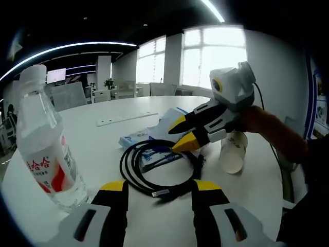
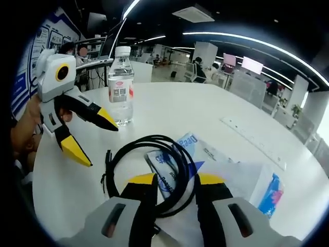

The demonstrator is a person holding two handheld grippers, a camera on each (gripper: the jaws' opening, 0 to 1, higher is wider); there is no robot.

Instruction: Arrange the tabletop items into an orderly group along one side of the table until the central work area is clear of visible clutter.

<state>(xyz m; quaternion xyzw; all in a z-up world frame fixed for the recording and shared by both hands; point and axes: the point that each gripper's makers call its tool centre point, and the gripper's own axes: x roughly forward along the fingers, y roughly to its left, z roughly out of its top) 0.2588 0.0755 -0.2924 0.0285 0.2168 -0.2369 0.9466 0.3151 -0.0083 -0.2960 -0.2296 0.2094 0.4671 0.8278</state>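
Coiled black cable (image 2: 154, 170) lies right under the right gripper (image 2: 175, 181), whose jaws straddle one side of the loop, narrow but not yet pinching it. Beneath it sit plastic packets (image 2: 226, 172). Opposite, the left gripper (image 2: 95, 139) hangs wide open, holding nothing. Water bottle (image 1: 43, 149) and paper cup (image 1: 232, 152) stand apart, a power strip (image 1: 127, 119) farther off. Tidying looks barely begun; everything remains mid-table.

Coiled cable (image 1: 154, 167) and packets (image 2: 205, 159) block centre; bottle (image 1: 46, 149) at edge; far tabletop (image 2: 205, 105) free
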